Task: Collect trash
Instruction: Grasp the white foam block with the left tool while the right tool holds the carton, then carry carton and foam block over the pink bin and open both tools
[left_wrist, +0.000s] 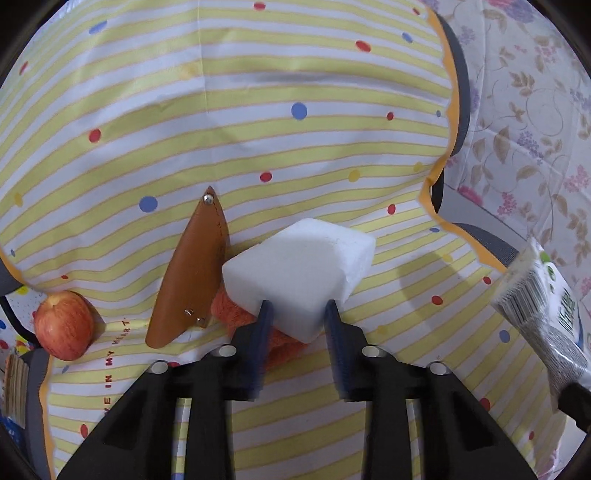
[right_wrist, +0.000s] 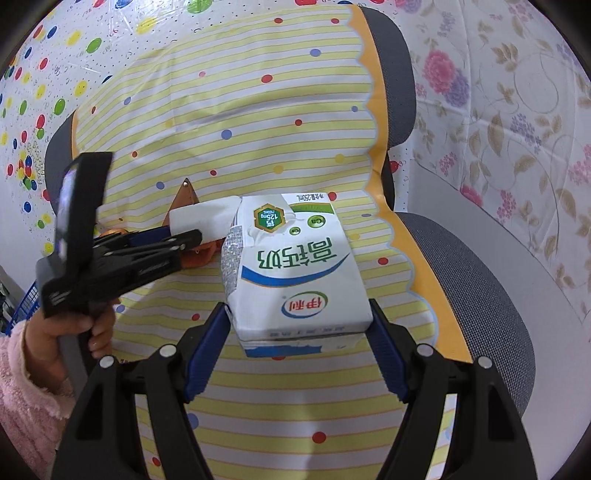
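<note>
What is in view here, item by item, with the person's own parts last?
foam block: one, white, between the left gripper's fingers.
milk carton: one, white with green and blue, clamped in the right gripper.
leather sheath: one, brown, left of the block.
orange cloth: one, under the block.
apple: one, red, far left.
striped cloth: one, yellow-white, dotted, over a grey chair.
left gripper: black, blue fingers.
right gripper: same.
hand: one, pink sleeve.
</note>
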